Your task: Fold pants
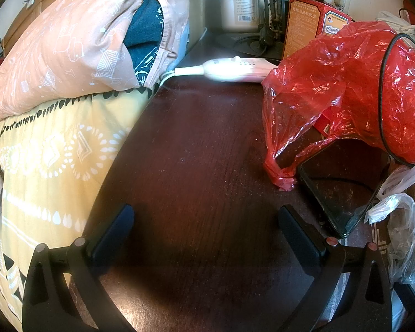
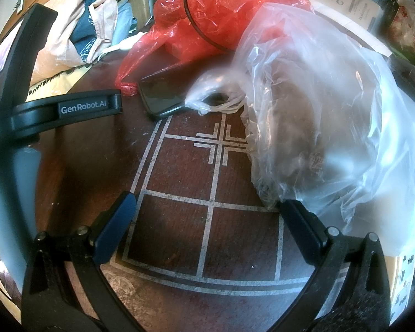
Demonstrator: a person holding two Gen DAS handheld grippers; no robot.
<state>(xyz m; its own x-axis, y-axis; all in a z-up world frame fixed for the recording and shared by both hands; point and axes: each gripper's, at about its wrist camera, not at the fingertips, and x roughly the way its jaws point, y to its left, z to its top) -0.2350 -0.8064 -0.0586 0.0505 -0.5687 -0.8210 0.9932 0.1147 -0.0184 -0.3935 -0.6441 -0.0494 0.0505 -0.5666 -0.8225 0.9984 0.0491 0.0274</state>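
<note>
pants unseen, left gripper point(image 1: 206, 215) agape over table point(image 1: 196, 144), right gripper point(image 2: 207, 202) agape

clear bag point(image 2: 332, 127) contents blurred (brownish); phone point(image 1: 343, 191) partly under red bag point(image 1: 345, 83)

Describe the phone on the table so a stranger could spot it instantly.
Start at the dark wooden table beside the yellow patterned bedding. On its far right slumps a crumpled red plastic bag. The phone lies flat under that bag's lower edge: a black glossy slab, the only rigid, flat thing among the bags.
</note>
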